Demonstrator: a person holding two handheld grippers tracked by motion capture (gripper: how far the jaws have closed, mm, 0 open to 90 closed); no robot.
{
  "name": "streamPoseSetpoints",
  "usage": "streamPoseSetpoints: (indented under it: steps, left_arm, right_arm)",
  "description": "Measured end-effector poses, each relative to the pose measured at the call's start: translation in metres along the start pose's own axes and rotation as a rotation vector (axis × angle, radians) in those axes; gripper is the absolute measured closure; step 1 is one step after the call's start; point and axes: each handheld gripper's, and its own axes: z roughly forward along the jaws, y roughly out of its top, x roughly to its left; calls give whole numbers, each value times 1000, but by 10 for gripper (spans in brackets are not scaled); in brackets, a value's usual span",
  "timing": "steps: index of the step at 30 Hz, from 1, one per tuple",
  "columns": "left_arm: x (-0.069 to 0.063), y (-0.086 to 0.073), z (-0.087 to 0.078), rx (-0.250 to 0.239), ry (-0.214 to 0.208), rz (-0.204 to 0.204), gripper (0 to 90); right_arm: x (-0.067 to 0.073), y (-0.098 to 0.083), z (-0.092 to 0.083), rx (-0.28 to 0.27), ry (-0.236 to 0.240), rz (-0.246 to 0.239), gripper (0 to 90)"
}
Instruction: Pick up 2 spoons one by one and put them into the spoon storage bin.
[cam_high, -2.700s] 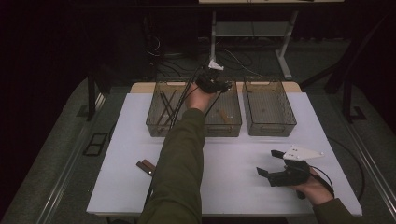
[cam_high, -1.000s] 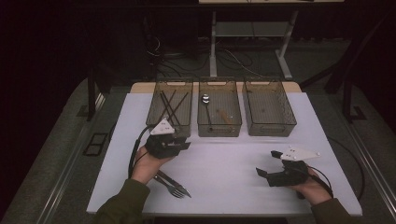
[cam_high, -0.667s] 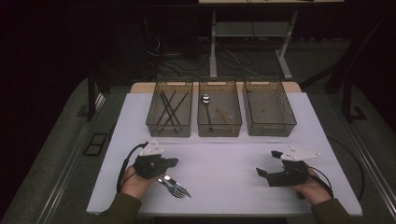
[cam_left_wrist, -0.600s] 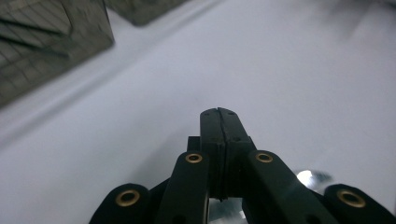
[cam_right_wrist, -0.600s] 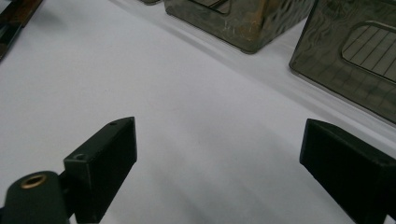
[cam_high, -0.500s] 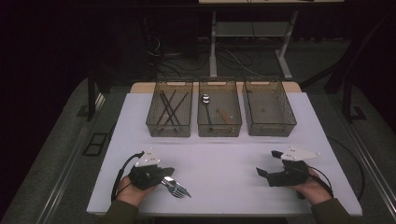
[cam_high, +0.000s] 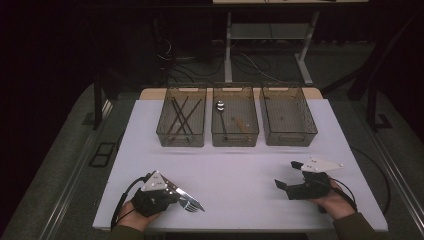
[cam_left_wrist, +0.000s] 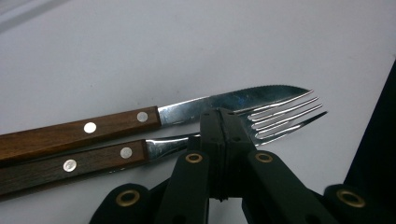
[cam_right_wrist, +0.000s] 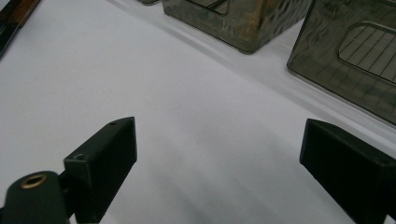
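Under my left tongs (cam_left_wrist: 219, 140) lies a fork (cam_left_wrist: 280, 119), its neck between the shut jaws; I can't tell if the pads actually pinch it. Just beyond it rests a knife (cam_left_wrist: 233, 100), parallel and touching it. Both lie on the white counter (cam_high: 240, 170), dark room around. My left tongs' view shows wooden riveted handles; the high view gives just metal glints beside those tongs (cam_high: 172, 197). Right tongs (cam_high: 290, 176) stand wide, nothing between, three mesh bins (cam_high: 235, 135) well ahead. Since a second ago my left tongs dropped to the near edge, jaws closing; the right kept still.
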Motion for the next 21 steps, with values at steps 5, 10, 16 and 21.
streamPoseSetpoints:
  steps: [5,10,16,21]
  left_arm:
    - [2,0,4,9,-12,-2,896]
    - [3,2,6,5,-16,3,896]
    - [6,6,11,-1,-22,7,896]
    - [7,10,14,-6,-20,9,896]
  right_arm:
    - [1,0,0,0,2,-7,111]
    - [0,0,1,-1,1,-6,110]
    - [0,0,1,0,0,-6,110]
    - [0,0,1,-3,1,-5,110]
